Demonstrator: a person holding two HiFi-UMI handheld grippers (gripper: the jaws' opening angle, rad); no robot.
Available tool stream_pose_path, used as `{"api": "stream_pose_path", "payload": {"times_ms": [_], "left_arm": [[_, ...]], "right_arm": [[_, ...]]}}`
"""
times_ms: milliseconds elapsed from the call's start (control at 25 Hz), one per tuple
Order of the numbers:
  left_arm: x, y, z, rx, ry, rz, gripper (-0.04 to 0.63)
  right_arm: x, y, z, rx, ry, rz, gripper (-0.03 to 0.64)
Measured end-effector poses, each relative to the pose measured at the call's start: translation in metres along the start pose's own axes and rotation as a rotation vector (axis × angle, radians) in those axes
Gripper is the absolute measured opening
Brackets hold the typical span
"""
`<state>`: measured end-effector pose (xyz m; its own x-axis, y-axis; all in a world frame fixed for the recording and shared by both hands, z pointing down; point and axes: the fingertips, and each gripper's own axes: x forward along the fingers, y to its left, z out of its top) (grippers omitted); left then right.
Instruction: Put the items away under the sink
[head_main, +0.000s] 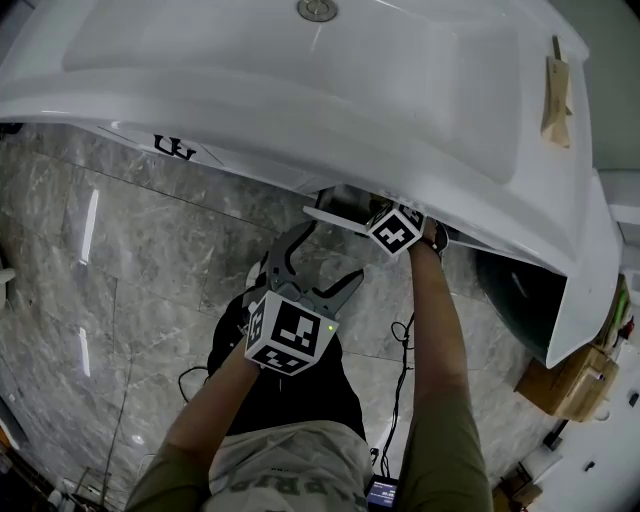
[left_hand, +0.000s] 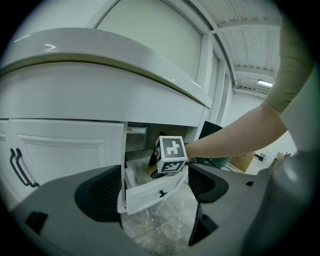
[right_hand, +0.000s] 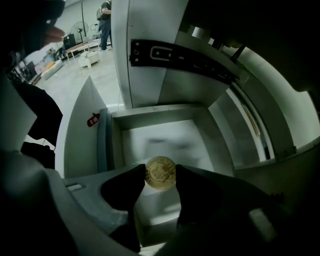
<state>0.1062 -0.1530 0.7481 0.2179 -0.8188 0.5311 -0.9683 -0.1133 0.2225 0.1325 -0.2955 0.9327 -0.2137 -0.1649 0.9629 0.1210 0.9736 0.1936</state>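
Head view: the left tongs (head_main: 322, 258) hover before the sink (head_main: 200, 120). Left gripper view: they gape empty at the pulled-out drawer (left_hand: 155, 192). Right gripper view: the right tongs (right_hand: 160, 176) clamp a gold round item (right_hand: 160, 172) over that drawer. Pinched on its curved rim, it may slip out. Its round face meets the camera, hiding any long axis.

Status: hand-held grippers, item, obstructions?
Left hand-held gripper open, empty. Right hand-held gripper shut on round yellow item, over open drawer. No obstruction visible.
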Motion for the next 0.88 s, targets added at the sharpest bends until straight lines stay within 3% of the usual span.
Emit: {"api": "stream_pose_path", "payload": {"times_ms": [360, 880], "left_arm": [[0.006, 0.01, -0.009, -0.01, 0.012, 0.011, 0.399], [0.009, 0.023, -0.019, -0.021, 0.017, 0.018, 0.399]], "right_arm": [[0.016, 0.007, -0.001, -0.136, 0.078, 0.056, 0.196], [0.035, 0.007, -0.008, -0.136, 0.128, 0.072, 0.196]]}}
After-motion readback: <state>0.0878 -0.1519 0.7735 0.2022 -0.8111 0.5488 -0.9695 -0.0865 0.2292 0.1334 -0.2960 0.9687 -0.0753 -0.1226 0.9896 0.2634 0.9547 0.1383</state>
